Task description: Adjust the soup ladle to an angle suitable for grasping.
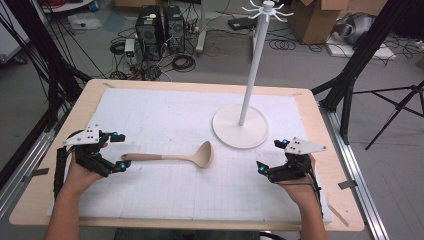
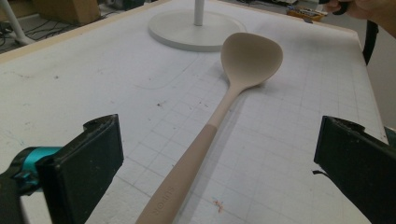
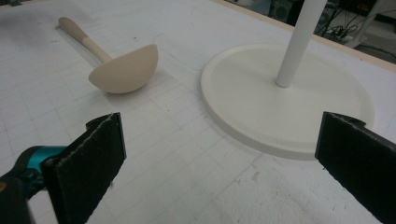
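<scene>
White grid mat (image 1: pixel 165 115) (scuffed) on wooden table (image 1: pixel 320 125); cables (image 1: pixel 182 62) on floor.

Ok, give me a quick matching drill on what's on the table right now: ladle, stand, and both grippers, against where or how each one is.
Things:
1. ladle
2. stand base
3. left gripper
4. right gripper

Places or states:
A. open, at the ladle's handle end
B. open, near the right table edge, by the round base
C. lying flat on the white grid mat, bowl toward the stand
D. white disc carrying an upright pole

Pairs: 1-C, 2-D, 3-A, 4-B
</scene>
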The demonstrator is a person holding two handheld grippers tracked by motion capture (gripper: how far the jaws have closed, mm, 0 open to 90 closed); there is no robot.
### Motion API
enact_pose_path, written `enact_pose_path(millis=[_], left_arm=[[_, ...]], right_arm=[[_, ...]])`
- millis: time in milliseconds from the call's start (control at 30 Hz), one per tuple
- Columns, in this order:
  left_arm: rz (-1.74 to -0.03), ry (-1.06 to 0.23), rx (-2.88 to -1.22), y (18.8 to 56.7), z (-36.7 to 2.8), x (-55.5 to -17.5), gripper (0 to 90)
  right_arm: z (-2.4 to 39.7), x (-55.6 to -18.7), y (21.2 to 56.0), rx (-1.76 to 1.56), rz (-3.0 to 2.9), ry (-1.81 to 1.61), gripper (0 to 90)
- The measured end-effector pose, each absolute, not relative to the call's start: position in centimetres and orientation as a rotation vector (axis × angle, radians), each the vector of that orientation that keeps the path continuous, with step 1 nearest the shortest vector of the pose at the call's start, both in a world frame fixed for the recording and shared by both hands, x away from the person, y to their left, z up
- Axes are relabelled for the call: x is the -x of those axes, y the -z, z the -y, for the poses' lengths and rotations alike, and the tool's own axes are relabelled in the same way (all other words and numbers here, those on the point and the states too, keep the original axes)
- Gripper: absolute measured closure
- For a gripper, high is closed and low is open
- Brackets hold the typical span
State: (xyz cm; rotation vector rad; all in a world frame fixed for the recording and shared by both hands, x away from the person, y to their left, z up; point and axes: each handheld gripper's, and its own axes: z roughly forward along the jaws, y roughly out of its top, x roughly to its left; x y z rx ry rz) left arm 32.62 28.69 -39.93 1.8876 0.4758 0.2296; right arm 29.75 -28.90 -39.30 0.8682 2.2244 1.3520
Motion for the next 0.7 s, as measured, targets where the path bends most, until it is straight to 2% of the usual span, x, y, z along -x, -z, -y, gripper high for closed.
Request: enact_pose_path(millis=[700], left_arm=[[-0.476, -0.233, -1.908, 39.95, -28.29, -32.7, 1.7]], right_arm=[[29.66, -29.63, 39.26, -0.889, -2.196, -1.366, 0.6]])
